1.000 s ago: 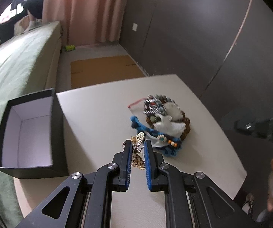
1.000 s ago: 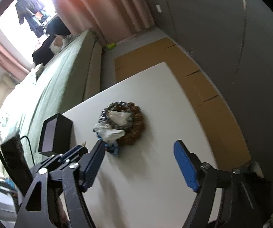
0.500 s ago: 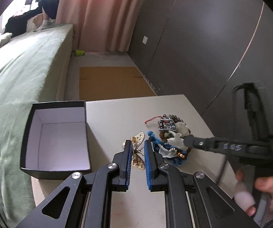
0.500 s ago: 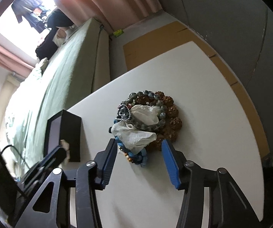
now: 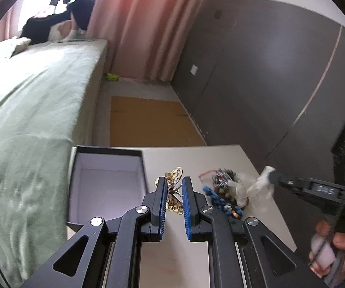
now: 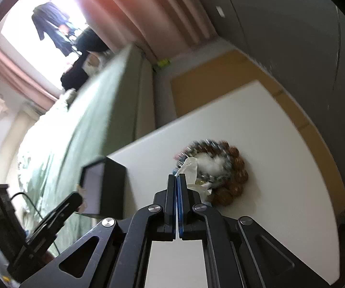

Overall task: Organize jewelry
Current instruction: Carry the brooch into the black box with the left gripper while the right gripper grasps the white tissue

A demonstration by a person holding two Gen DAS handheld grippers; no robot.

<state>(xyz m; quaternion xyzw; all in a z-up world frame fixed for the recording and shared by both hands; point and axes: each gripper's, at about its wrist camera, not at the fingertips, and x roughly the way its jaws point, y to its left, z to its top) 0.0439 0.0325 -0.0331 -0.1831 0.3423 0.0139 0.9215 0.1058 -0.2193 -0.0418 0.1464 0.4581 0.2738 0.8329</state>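
Observation:
My left gripper point(image 5: 174, 184) is shut on a gold butterfly brooch point(image 5: 174, 187) and holds it above the white table point(image 5: 186, 163), just right of the open black box point(image 5: 107, 187). The jewelry pile point(image 5: 222, 192), with blue cord, beaded bracelets and a white plastic bag, lies right of it. My right gripper point(image 6: 177, 178) is shut on the white plastic bag point(image 6: 191, 165) at the pile's left edge; it also shows in the left wrist view point(image 5: 272, 176). The brown bead bracelet point(image 6: 237, 175) rings the pile.
A green bed point(image 5: 28, 100) runs along the left of the table. A cardboard sheet point(image 5: 148, 124) lies on the floor beyond the table. A dark wall point(image 5: 256, 72) stands to the right. The box also shows in the right wrist view point(image 6: 110, 187).
My left gripper has lifted the brooch off the table and moved toward the box. My right gripper has come down onto the pile and closed on the white bag.

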